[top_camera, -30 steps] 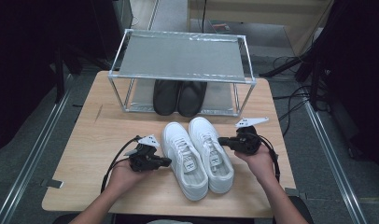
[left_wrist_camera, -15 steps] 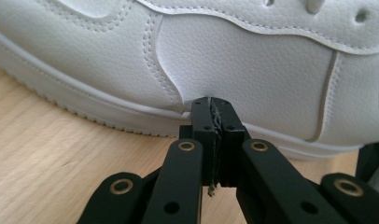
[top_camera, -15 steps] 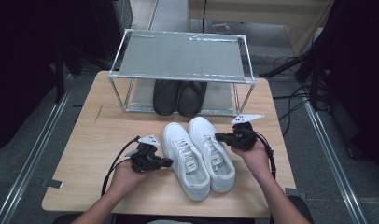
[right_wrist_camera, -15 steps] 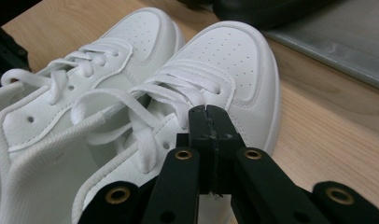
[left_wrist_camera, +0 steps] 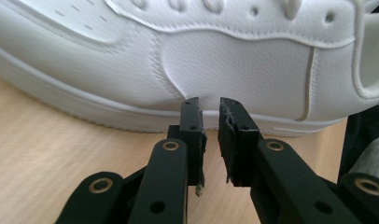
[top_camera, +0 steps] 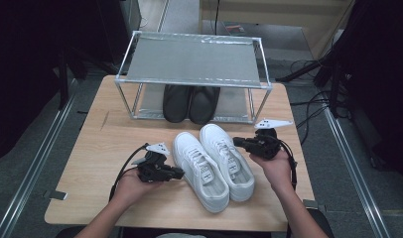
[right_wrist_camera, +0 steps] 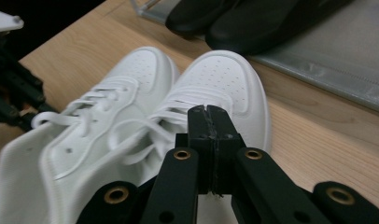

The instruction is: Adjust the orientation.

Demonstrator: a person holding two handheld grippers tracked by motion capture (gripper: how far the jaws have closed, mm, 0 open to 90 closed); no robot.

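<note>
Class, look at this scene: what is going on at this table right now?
A person holds a gripper in each hand beside a pair of white sneakers on a wooden table. The left gripper points at the side of the left sneaker; its jaws have just been opening slightly, with nothing between them. The right gripper is shut, empty, over the other sneaker. Black shoes sit under a metal rack.

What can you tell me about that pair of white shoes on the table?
The white sneakers are a low-cut pair in what looks like smooth leather, with stitched panels, white laces, tiny holes over the toes and thick white soles. They stand upright, side by side and touching, on the wooden table, toes pointing toward the metal shoe rack. The left gripper sits close to the outer side of the left-hand shoe, its jaws slightly apart with nothing between them. The right gripper is shut beside the other shoe.
</note>
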